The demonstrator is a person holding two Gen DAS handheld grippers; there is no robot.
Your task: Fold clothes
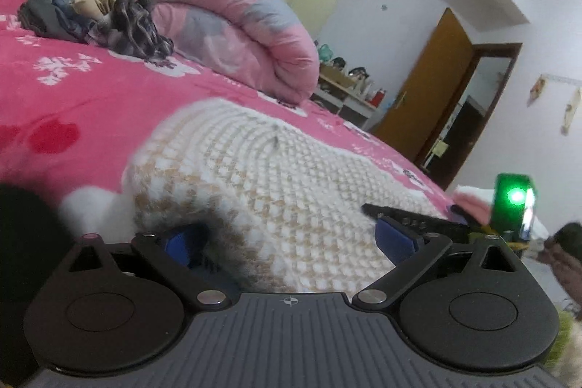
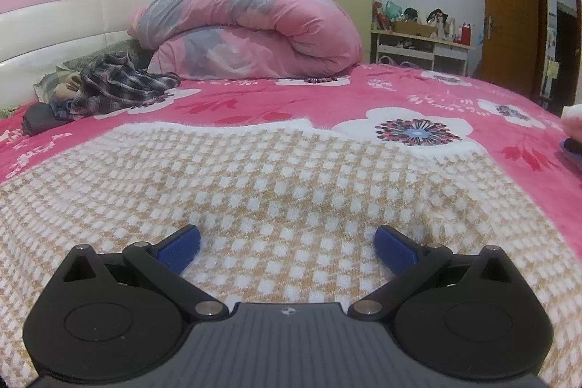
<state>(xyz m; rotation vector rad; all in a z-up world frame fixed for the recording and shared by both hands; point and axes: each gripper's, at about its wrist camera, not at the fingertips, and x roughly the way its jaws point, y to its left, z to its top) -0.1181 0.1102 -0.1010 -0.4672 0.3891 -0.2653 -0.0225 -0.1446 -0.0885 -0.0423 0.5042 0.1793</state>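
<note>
A cream and tan checked knit sweater (image 2: 276, 177) lies spread on the pink floral bedspread (image 2: 291, 97). My right gripper (image 2: 287, 244) is open, its blue pads wide apart, low over the sweater's near part. In the left wrist view the same sweater (image 1: 276, 177) bulges up in a fold between my left gripper's (image 1: 287, 239) open blue pads; the left pad (image 1: 180, 242) is partly buried in the knit. The right gripper (image 1: 411, 217) shows in the left wrist view at the sweater's right edge, with a green light behind it.
A rolled pink and grey quilt (image 2: 254, 28) lies at the bed's head. A pile of plaid and dark clothes (image 2: 109, 82) sits at the back left by the white headboard (image 2: 51, 24). A cluttered shelf (image 2: 422, 42), a wardrobe and a brown door stand beyond the bed.
</note>
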